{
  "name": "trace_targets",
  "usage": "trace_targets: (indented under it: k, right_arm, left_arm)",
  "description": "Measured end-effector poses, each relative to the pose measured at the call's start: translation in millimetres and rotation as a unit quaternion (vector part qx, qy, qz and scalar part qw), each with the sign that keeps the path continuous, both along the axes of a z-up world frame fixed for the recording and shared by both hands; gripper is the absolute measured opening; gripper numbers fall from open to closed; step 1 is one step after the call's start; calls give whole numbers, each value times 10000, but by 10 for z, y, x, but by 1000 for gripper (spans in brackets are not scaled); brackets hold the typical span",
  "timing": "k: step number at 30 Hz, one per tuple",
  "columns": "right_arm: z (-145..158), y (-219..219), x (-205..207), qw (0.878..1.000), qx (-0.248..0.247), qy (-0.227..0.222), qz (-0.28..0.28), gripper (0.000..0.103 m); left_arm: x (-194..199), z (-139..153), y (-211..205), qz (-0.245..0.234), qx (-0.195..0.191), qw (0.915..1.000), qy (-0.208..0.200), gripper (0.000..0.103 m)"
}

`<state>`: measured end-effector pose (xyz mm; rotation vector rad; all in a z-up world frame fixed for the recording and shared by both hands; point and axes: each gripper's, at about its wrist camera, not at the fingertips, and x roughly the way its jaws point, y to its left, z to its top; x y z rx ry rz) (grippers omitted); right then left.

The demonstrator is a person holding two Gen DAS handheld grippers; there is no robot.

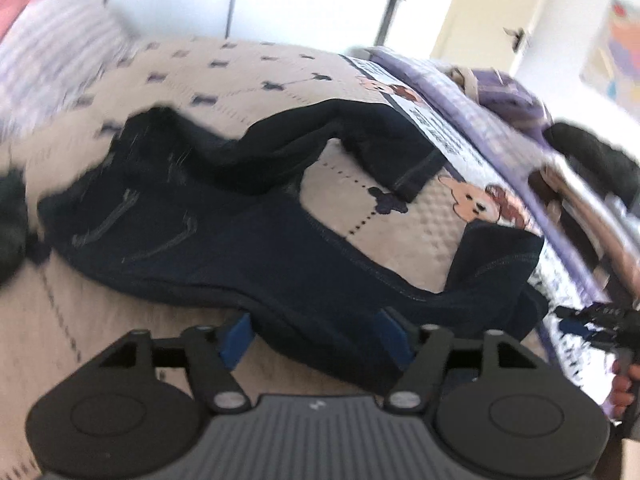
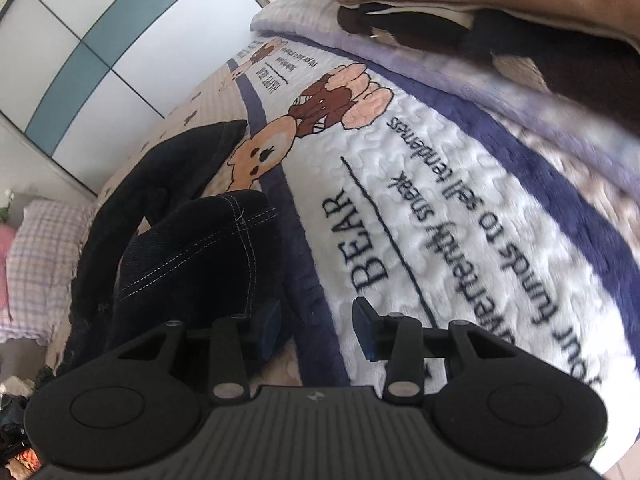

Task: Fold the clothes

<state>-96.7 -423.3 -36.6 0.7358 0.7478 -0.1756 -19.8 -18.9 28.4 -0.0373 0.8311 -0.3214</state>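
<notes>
Pointing down at a slant toward the bed, the left gripper (image 1: 316, 340) has its two blue pads wide apart, and a fold of the dark jeans (image 1: 248, 240) lies between them; the pads do not press on the cloth, so it is open. The right gripper (image 2: 320, 330) also slants down, its two pads parted, with only the quilt (image 2: 460, 200) between them; the left pad sits just beside a jeans leg end and nothing is held. In the left view, a hand (image 1: 624, 388) at the right edge holds that second tool.

The one pair of jeans lies crumpled on the beige part of the quilt, both legs stretching toward the purple border with its printed bears. One checked pillow (image 2: 44, 248) rests at the head of the bed. A pile of brown and dark cloth (image 2: 500, 8) lies on the far edge, behind the lettering. A wardrobe (image 2: 100, 52) with white and teal panels stands beyond.
</notes>
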Motion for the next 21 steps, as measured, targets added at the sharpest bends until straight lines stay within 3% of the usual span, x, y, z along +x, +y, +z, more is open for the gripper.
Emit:
trace_targets:
  k: [3,8,15,21]
  right_arm:
    - [-38,47,-73,10000,-7,-48,-1,43]
    - [-81,41,-166,9996,152,-243,-42,43]
    - [-278,-173,-239,9936,1002,-342,-392,43]
    - [-331,-222,-270,9891,1307,-454,-506,43]
  left_arm:
    - [52,26,-220,53,824,9966,39,75]
    - [-20,8,-370,14,1359,9907,118,76]
    - [-244,29,-479,-316,1347,9903,123,80]
    - [-262,133,-880,-1335,892,9864,-339,83]
